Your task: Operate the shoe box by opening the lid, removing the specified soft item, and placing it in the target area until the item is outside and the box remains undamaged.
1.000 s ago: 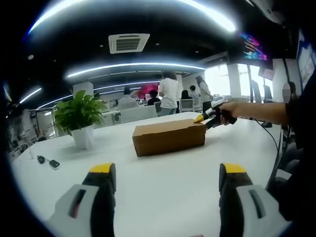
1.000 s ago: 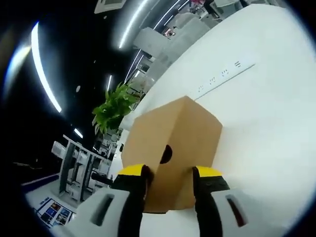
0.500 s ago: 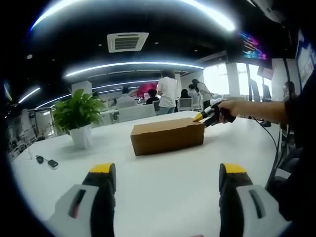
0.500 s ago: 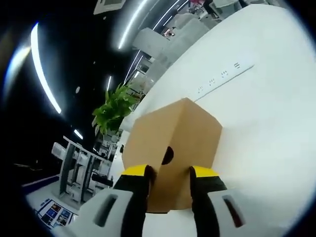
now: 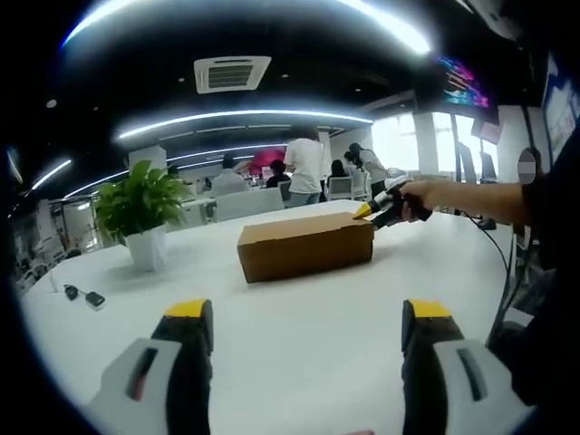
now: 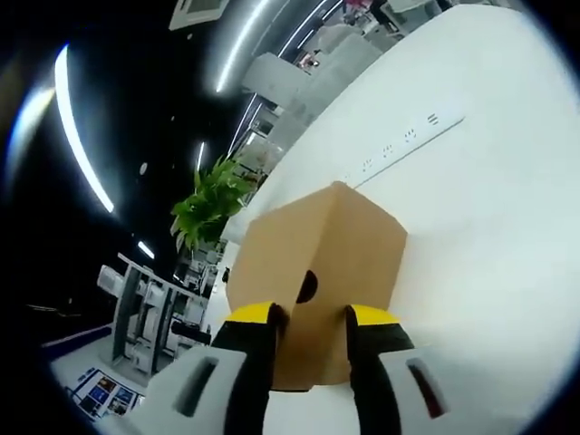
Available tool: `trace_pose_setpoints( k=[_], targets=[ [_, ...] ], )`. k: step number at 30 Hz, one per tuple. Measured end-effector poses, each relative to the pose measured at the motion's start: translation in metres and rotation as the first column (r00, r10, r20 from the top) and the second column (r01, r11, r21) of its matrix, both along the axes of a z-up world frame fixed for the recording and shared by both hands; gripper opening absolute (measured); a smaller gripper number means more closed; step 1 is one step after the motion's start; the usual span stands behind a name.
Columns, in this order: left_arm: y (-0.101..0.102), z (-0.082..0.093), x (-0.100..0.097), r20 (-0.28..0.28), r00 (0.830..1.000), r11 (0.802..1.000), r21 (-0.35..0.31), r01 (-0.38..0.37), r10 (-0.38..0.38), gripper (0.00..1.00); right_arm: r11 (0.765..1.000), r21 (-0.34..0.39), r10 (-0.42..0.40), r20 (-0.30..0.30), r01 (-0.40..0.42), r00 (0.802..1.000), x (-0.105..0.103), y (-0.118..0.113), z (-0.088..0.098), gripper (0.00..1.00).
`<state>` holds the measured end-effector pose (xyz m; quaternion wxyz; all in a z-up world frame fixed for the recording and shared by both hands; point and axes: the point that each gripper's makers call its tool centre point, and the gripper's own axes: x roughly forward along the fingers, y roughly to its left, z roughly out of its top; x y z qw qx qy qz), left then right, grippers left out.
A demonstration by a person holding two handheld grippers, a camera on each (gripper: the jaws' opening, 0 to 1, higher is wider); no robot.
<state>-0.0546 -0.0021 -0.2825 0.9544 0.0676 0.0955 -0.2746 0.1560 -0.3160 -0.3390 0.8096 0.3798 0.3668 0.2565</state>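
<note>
The shoe box (image 5: 306, 246) ahead of the left gripper (image 5: 308, 362) looks like plain brown cardboard, matt and smooth, unprinted, with a dark round finger hole in the end panel that sits between the right gripper (image 6: 308, 319) jaws. The table (image 5: 299, 335) under both tools has a smooth white top with a soft sheen that catches the ceiling lights. Both grippers look like moulded plastic: light grey satin bodies, black inner faces, yellow matt tips. Left of the box, a potted plant (image 5: 140, 204) shows glossy green leaves in a smooth white pot (image 5: 149, 249) of unclear material.
</note>
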Motion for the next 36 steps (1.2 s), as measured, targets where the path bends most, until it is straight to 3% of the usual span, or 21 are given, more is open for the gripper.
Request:
trace_pose_setpoints(
  k=[16,30,33,36],
  targets=[
    [-0.010,0.001,0.014,-0.030,0.998,0.997,-0.065,0.050,-0.052,0.88,1.000,-0.003,-0.002,0.006,0.002,1.000,-0.001,0.000,0.000,0.30],
    [-0.028,0.008,0.015,-0.054,0.985,0.982,-0.102,0.158,-0.164,0.80,1.000,-0.005,-0.005,0.011,0.005,1.000,-0.002,0.001,0.000,0.30],
    [-0.023,0.006,0.054,-0.067,0.980,0.980,-0.088,0.181,-0.187,0.79,1.000,-0.008,-0.004,0.014,0.004,1.000,-0.003,0.002,0.000,0.30],
    [-0.025,0.008,0.057,-0.071,0.976,0.976,-0.091,0.198,-0.205,0.77,1.000,-0.007,-0.004,0.014,0.004,1.000,-0.003,0.003,0.001,0.30]
  ],
)
